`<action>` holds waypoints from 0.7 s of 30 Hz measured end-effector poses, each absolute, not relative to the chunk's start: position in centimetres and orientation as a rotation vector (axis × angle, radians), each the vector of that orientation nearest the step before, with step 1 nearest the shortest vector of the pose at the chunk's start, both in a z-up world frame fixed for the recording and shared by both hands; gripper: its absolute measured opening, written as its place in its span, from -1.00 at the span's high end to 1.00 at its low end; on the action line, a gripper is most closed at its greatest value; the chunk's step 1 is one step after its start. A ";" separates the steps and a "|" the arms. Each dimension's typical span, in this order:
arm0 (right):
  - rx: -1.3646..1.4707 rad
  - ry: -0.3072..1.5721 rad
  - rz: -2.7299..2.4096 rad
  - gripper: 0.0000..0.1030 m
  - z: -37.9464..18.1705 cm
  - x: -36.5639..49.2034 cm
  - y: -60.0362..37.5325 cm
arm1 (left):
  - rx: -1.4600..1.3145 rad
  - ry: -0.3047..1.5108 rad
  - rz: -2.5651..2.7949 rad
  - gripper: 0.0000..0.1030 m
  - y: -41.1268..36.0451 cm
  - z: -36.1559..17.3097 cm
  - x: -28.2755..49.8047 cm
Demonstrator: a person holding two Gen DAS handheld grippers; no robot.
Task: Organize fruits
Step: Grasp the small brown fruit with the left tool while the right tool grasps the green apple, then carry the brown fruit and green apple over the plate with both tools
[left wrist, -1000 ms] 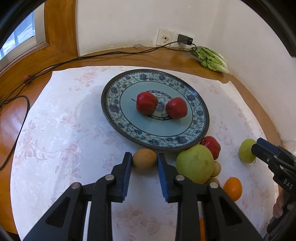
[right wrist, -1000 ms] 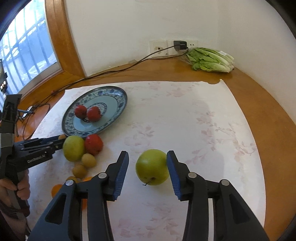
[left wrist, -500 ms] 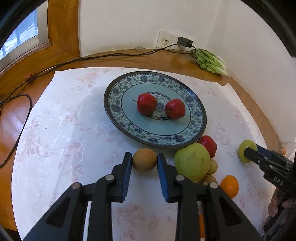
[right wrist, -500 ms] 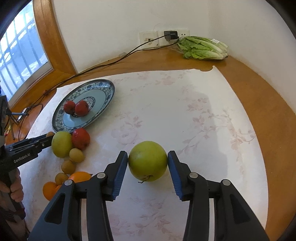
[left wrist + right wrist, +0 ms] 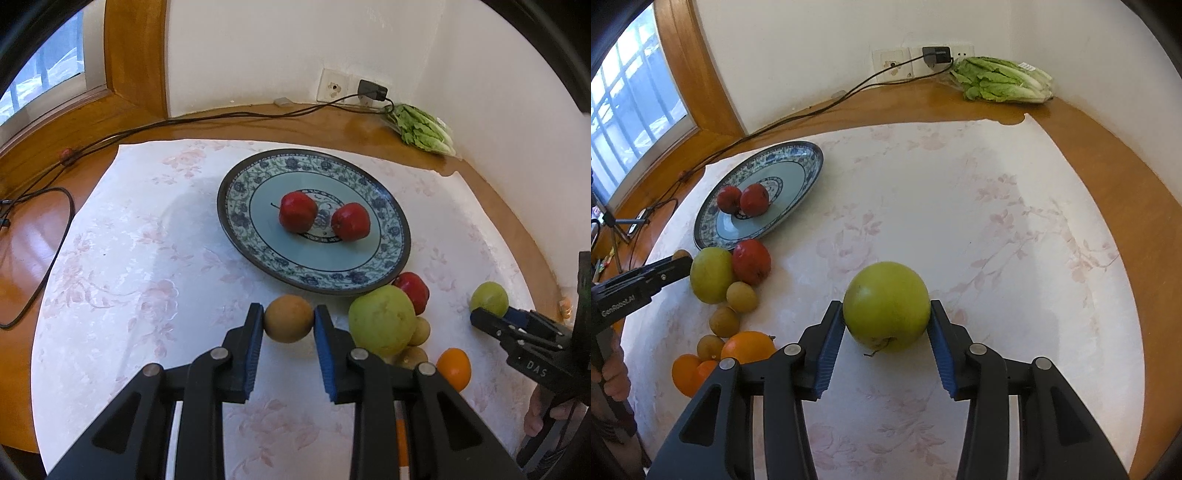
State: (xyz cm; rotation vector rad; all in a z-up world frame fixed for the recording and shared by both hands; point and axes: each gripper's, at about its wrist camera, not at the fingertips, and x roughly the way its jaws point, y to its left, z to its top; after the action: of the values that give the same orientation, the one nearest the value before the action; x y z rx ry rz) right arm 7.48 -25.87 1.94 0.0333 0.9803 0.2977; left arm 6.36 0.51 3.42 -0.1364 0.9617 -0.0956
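White flowery cloth (image 5: 997,206) covers the round table; blue patterned plate (image 5: 388,229) holds two red apples (image 5: 298,212); right gripper (image 5: 886,325) is pinching the green apple (image 5: 886,306) mid-cloth; left gripper (image 5: 289,325) is clamped on a small brown fruit (image 5: 289,318) just in front of the plate.

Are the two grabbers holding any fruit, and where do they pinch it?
Left gripper pinches a brown fruit by its sides. Right gripper pinches a green apple by its sides.
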 end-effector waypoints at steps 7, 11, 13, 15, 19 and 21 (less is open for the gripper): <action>0.034 0.970 0.295 0.10 1.9 7.7 -25.7 | -0.136 0.952 -0.091 0.44 0.5 3.8 6.2; 0.027 0.960 0.301 0.10 1.7 7.8 -25.5 | -0.135 0.945 -0.091 0.44 0.5 4.1 6.0; 0.019 0.951 0.305 0.12 1.7 7.8 -25.3 | -0.134 0.942 -0.090 0.44 0.5 4.2 5.9; 0.012 0.945 0.303 0.13 1.7 7.7 -25.3 | -0.137 0.940 -0.088 0.44 0.6 4.2 5.8; 0.024 0.943 0.305 0.13 1.7 7.6 -25.5 | -0.137 0.937 -0.087 0.44 0.5 4.4 5.5; 0.029 0.946 0.310 0.13 1.7 7.5 -25.5 | -0.136 0.934 -0.085 0.44 0.5 4.5 5.3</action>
State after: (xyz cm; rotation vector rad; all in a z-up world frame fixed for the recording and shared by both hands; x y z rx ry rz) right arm 7.55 -25.50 1.75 0.0290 0.9463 0.3105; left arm 5.35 0.53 4.53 -0.1357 0.9341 -0.0850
